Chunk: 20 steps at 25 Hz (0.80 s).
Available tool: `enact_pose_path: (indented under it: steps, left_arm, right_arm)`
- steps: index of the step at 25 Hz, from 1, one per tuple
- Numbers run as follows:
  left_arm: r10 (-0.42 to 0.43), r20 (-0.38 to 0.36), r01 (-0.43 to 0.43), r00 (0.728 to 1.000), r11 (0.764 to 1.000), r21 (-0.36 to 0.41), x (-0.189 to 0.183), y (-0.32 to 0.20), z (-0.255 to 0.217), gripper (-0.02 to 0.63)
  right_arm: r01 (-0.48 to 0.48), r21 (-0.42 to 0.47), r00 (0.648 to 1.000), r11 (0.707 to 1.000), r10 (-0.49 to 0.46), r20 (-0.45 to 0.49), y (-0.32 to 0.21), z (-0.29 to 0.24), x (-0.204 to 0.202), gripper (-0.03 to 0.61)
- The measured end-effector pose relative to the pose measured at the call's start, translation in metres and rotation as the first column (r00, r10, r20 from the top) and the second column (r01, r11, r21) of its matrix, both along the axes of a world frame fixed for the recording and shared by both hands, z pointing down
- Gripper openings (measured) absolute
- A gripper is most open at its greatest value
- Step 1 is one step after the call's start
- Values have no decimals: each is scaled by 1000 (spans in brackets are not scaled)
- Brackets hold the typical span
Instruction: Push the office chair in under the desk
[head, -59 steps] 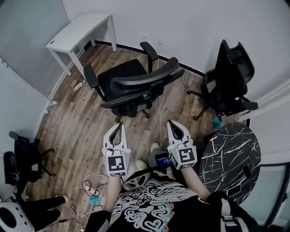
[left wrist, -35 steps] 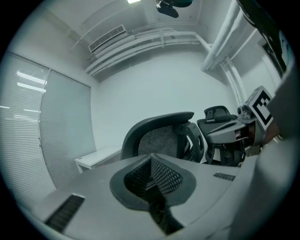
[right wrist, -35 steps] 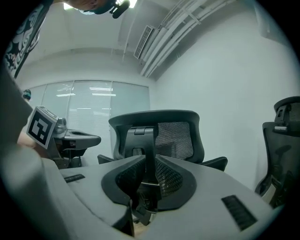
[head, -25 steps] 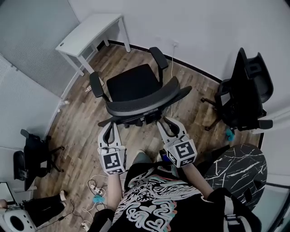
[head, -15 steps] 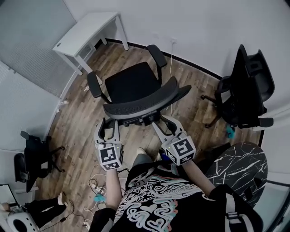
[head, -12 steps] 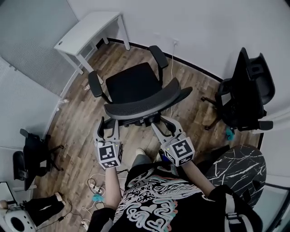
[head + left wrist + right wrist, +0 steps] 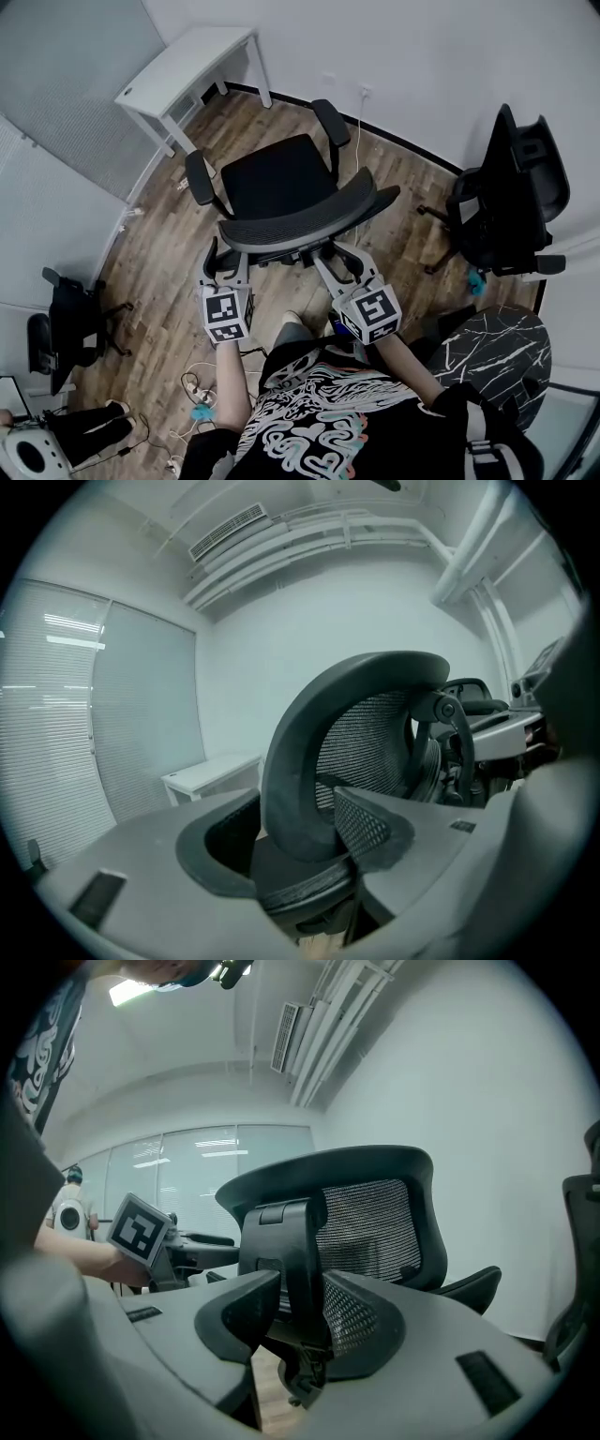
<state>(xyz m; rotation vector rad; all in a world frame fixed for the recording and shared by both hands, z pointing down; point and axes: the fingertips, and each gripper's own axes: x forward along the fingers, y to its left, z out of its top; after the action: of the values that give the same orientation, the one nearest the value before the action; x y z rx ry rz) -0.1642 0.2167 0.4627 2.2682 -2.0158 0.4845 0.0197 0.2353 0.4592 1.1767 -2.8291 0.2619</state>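
A black office chair (image 7: 278, 180) stands on the wood floor, its seat facing the white desk (image 7: 187, 58) at the far left corner and its mesh backrest (image 7: 309, 217) towards me. My left gripper (image 7: 223, 265) is at the backrest's left end. In the left gripper view its jaws (image 7: 291, 827) are opening, with the curved backrest rim (image 7: 286, 761) between them and a gap on the left side. My right gripper (image 7: 342, 262) reaches in behind the backrest. Its jaws (image 7: 300, 1290) lie against both sides of the chair's back support post (image 7: 286, 1251).
A second black chair (image 7: 506, 192) stands at the right wall, and a round black marbled table (image 7: 487, 352) is near my right side. Another chair (image 7: 61, 323) is low on the left. A power strip and cables (image 7: 192, 398) lie by my feet.
Both grippers have come forward to the chair's backrest. The left jaws, shut a second ago, have spread around the backrest rim. The chair has hardly moved.
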Motion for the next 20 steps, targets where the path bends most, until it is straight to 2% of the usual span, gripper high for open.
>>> enact_pose_path:
  steps: [5, 12, 20]
  left_arm:
    - [12, 38, -11, 999, 1000, -22, 3, -7, 5, 241]
    - [44, 48, -40, 998, 997, -73, 8, -15, 13, 301]
    - [64, 115, -56, 991, 996, -68, 6, -23, 5, 328]
  right_arm:
    - [-3, 7, 1000, 1000, 3, 3, -1, 0, 1, 123]
    - [1, 14, 1000, 1000, -1, 7, -3, -1, 0, 123]
    - [-3, 13, 1000, 1000, 3, -2, -6, 1, -2, 123]
